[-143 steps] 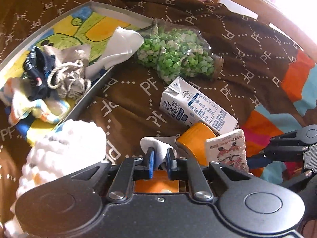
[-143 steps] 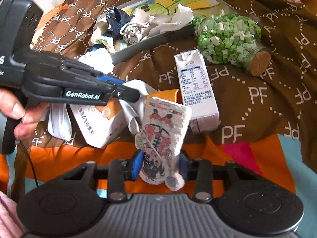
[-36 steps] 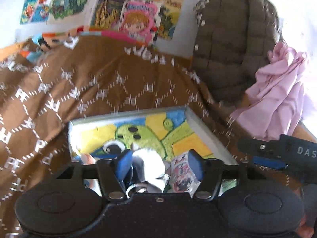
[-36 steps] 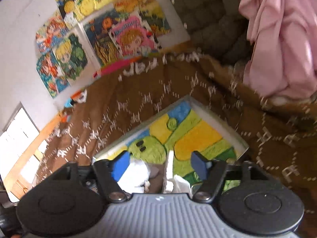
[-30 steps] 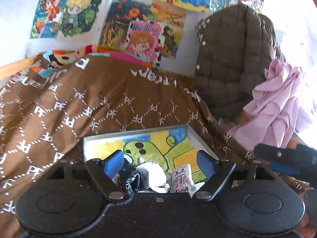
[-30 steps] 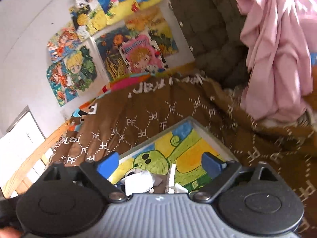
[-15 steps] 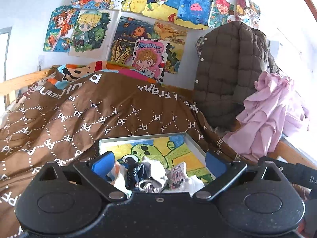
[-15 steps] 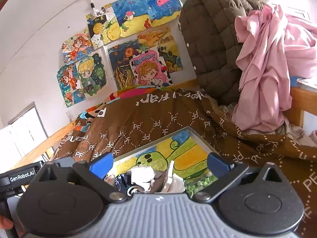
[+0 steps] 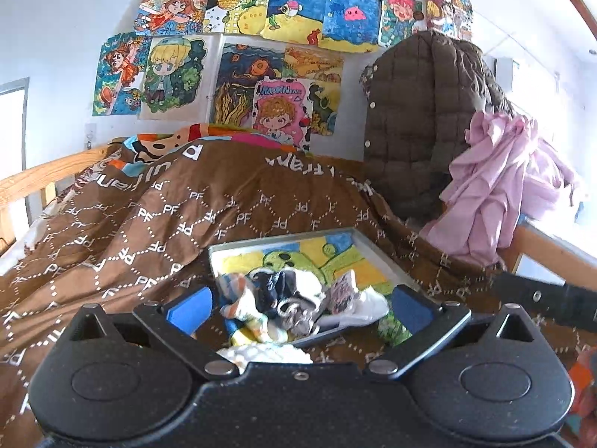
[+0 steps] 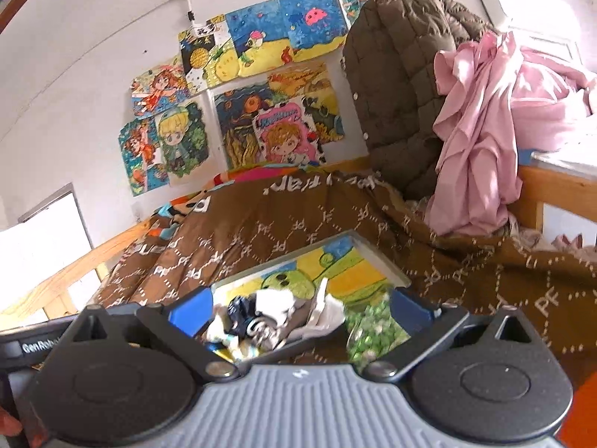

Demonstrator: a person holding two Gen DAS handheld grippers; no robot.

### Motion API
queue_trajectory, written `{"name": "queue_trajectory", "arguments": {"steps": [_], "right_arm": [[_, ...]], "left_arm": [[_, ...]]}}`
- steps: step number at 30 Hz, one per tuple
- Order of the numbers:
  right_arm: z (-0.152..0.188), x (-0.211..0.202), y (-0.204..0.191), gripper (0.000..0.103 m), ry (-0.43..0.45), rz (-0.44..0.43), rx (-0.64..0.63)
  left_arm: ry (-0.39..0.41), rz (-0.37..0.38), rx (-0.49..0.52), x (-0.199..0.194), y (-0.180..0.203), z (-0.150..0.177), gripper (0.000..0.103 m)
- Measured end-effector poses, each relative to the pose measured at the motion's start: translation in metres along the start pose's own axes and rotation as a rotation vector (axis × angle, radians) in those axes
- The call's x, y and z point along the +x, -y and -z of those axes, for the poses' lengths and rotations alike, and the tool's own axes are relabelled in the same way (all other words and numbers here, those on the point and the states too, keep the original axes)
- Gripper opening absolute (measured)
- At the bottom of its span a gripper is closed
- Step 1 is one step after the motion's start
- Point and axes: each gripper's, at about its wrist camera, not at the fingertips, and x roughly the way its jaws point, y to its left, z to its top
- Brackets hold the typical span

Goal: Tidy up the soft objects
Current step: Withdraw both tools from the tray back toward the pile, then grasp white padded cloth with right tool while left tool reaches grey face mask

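Note:
A shallow grey tray with a yellow and green cartoon bottom lies on the brown bedspread; it also shows in the right wrist view. A heap of soft things fills its near end: a striped cloth, a dark cloth, a white cloth and a small printed towel. The same heap shows in the right wrist view. My left gripper is open and empty, above and behind the tray. My right gripper is open and empty too.
A bag of green pieces lies at the tray's near right corner. A white knitted thing lies in front of the tray. The brown bedspread rises behind. A brown jacket and pink cloth hang at right.
Both grippers have opened wide, released the white cloth and the printed towel into the tray, and drawn back and up. The view now takes in the wall.

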Motion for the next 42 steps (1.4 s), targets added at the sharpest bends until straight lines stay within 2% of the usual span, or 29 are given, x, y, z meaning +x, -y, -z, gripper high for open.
{"name": "queue_trajectory", "arguments": {"steps": [5,9,12,17,20,25,29,33,39,42], "right_arm": [[0.012,-0.012,0.001,0.103,-0.024,0.012,0.006],[0.02,-0.011,0.001,0.103,-0.088,-0.013,0.034],[0.026,-0.008,0.001,0.103,-0.132,-0.033,0.056],[0.035,0.001,-0.005,0.103,-0.173,-0.024,0.025],[0.04,0.007,-0.006,0.103,-0.191,-0.035,0.03],[0.048,0.016,-0.009,0.103,-0.26,-0.04,0.024],[0.055,0.02,-0.012,0.103,-0.324,-0.049,0.007],[0.062,0.025,-0.017,0.103,-0.389,-0.08,-0.015],[0.075,0.035,-0.039,0.103,-0.48,-0.14,-0.118],[0.082,0.04,-0.05,0.103,-0.521,-0.164,-0.173]], "left_arm": [[-0.012,-0.01,-0.011,-0.012,-0.003,0.009,0.102],[-0.046,-0.035,-0.012,-0.018,-0.005,0.02,0.102],[-0.103,-0.068,0.006,-0.017,-0.004,0.03,0.102],[-0.213,-0.15,0.017,-0.012,-0.007,0.044,0.102],[-0.281,-0.202,0.059,-0.006,-0.007,0.052,0.102],[-0.343,-0.267,0.093,0.001,-0.007,0.058,0.102],[-0.397,-0.271,0.079,0.005,-0.011,0.059,0.102],[-0.472,-0.243,0.075,0.009,-0.015,0.058,0.102],[-0.569,-0.215,0.209,0.02,-0.022,0.059,0.102],[-0.631,-0.197,0.235,0.029,-0.031,0.058,0.102]]}}
